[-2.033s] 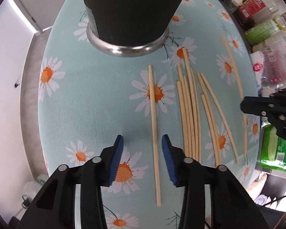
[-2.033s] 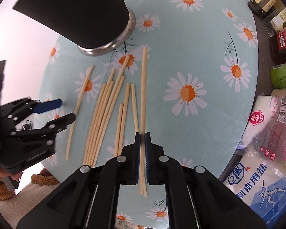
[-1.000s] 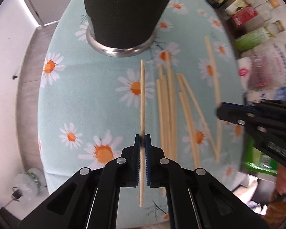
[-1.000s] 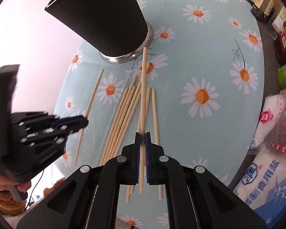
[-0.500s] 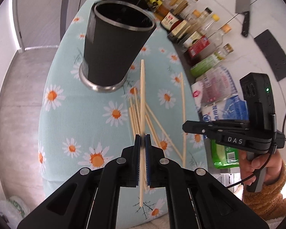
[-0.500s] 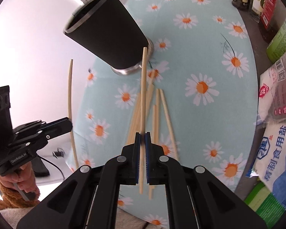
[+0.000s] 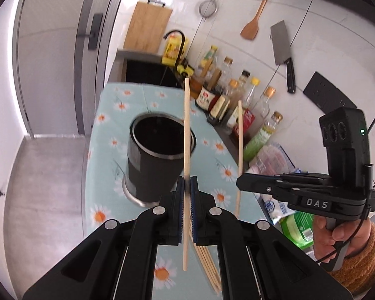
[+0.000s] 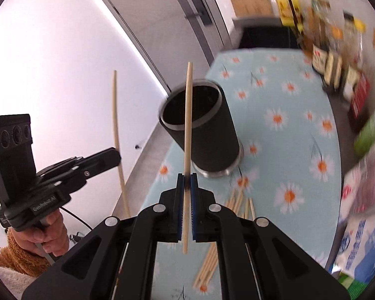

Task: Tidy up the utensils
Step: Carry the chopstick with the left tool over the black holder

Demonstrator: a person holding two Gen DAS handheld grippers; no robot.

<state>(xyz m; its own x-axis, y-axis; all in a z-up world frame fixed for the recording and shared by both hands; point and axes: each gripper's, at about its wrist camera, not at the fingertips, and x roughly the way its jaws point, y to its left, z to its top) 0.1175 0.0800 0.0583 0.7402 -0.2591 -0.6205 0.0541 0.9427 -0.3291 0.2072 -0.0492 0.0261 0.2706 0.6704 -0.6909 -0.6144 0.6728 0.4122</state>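
My left gripper is shut on a wooden chopstick that stands nearly upright, its top crossing the rim of the black cup. My right gripper is shut on a second chopstick, held in front of the same black cup. Each gripper shows in the other's view: the right gripper with its chopstick at the right, the left gripper with its chopstick at the left. Several loose chopsticks lie on the daisy tablecloth below.
Bottles and sauce jars crowd the counter beyond the table's right edge, with food packets nearer. A cleaver and a wooden spatula hang on the wall. A person's hand holds the right gripper. Grey floor lies left of the table.
Both grippers have risen off the table with a chopstick each and tilted up, so the cup's open mouth and the kitchen wall have come into view.
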